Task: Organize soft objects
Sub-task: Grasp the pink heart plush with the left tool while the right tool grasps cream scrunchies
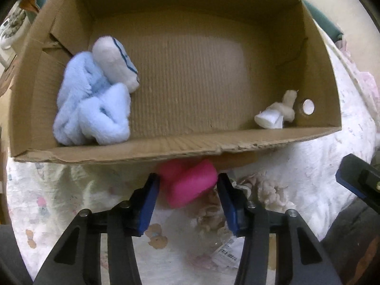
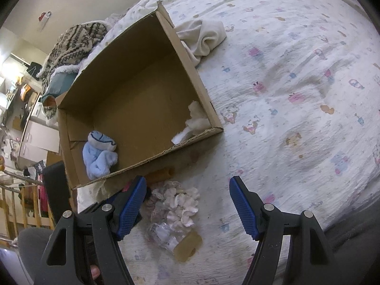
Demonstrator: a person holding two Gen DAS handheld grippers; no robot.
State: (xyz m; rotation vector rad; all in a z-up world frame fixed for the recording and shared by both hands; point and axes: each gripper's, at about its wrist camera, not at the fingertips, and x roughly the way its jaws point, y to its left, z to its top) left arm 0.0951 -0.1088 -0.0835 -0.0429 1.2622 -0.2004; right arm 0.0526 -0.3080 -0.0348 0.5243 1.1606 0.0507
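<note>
On my left hand-held gripper [image 1: 188, 185] the blue pads sit either side of a pink soft block [image 1: 190, 186] — both pads look to be touching its ends, so I read it as pinched, though the contact on the left pad is hard to be sure of. The block lies on the bed [image 1: 71, 190] just in front of the fingertips, tucked against the near wall of the cardboard box [image 1: 166, 147]. Beyond the gripper and to its left, inside the box, a light blue fluffy bundle [image 1: 92, 109] rests in the near-left corner with a white roll [image 1: 114, 64] leaning on it. Beyond and to the right, a small white plush piece [image 1: 277, 114] sits in the box's near-right corner.

My right hand-held gripper [image 2: 187, 190] is spread wide with nothing between the pads. Just ahead of its fingertips, between them, a ruffled pale scrunchie [image 2: 178, 201] lies on the bed by a clear packet [image 2: 163, 235] and a tan foam piece [image 2: 187, 244]. Far ahead, past the box, a cream cloth [image 2: 204, 35] lies crumpled on the sheet.
</note>
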